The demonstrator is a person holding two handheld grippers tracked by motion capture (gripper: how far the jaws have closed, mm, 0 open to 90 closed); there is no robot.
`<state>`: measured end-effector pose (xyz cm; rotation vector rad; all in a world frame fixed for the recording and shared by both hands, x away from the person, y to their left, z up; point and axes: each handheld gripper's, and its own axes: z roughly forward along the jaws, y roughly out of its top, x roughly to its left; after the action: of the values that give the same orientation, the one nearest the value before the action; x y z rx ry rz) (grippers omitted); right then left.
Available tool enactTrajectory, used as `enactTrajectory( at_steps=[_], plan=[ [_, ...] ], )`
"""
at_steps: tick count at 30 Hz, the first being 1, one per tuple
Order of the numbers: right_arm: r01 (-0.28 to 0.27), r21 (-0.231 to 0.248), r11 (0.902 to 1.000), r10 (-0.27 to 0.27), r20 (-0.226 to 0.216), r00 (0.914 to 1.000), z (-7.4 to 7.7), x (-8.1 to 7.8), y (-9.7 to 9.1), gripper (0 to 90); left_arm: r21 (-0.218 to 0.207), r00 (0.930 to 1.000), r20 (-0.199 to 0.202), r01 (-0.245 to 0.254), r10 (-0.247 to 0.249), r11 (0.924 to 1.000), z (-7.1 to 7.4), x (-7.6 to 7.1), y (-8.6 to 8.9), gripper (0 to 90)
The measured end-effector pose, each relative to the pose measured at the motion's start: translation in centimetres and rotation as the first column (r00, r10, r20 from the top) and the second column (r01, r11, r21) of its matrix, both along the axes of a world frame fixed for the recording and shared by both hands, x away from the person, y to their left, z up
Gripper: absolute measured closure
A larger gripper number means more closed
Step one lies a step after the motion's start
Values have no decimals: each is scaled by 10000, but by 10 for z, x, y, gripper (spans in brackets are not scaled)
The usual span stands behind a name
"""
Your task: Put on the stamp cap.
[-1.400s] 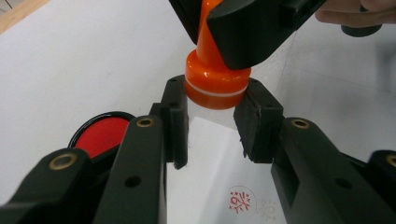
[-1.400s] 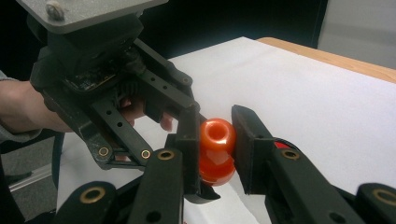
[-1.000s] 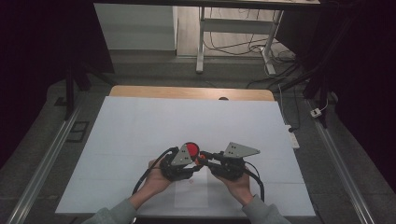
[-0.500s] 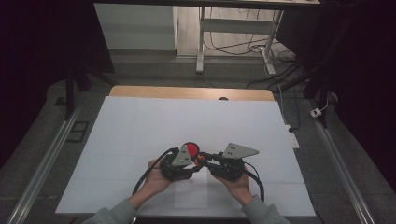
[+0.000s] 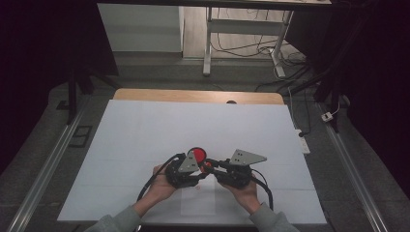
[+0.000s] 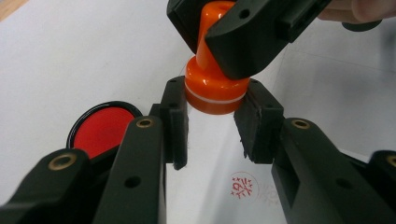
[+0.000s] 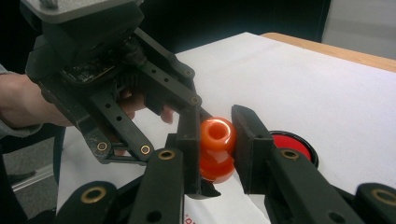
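Note:
An orange stamp (image 6: 212,91) with a knob handle hangs just above a white sheet (image 6: 210,154). My left gripper (image 6: 215,100) is shut on its round base, one pad on each side. From above, my right gripper (image 7: 217,126) is shut on the stamp's knob (image 7: 217,133). In the high view both grippers meet at the table's near middle, the left gripper (image 5: 199,170) facing the right gripper (image 5: 214,167) with the stamp (image 5: 207,167) between them. A round red ink pad (image 6: 100,130) lies open beside the stamp. A red imprint (image 6: 243,185) marks the sheet below.
The white-covered table (image 5: 145,130) stretches wide to the left, right and far side, with a wooden edge (image 5: 193,95) at the back. Black cables (image 5: 150,186) trail from both grippers toward the near edge. The ink pad (image 5: 197,154) sits just beyond the grippers.

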<state>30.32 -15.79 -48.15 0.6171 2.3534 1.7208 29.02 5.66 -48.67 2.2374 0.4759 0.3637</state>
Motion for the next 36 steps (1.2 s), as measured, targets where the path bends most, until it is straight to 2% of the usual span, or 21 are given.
enactTrajectory(
  at_steps=[4, 8, 10, 20, 28, 36],
  plan=[
    [11, -23, 10000, -11, -6, 10000, -3, 0, 1, 730, 115, 10000, -41, 37, -36, 9999, -1, 1, 0, 651],
    [-28, 31, 10000, 28, -29, 10000, 0, 1, 0, 729, -152, 10000, 8, 42, -42, 9999, 1, 1, 2, 651],
    [3, -60, 10000, -2, 82, 10000, 2, 0, 1, 728, -34, 9999, 155, -12, 12, 10000, 0, 0, 1, 650],
    [98, -190, 9998, -95, 183, 9998, 2, 0, 2, 726, -270, 10000, -5, -15, 14, 9996, -3, 3, 2, 640],
    [136, -198, 9997, -131, 203, 9997, 2, 0, 1, 725, -370, 9997, -26, -234, 233, 9990, -5, 4, 3, 559],
    [153, -144, 9998, -149, 219, 9996, 3, 1, 0, 725, -385, 9997, -56, -243, 241, 9990, -5, 4, 4, 495]
  ],
)
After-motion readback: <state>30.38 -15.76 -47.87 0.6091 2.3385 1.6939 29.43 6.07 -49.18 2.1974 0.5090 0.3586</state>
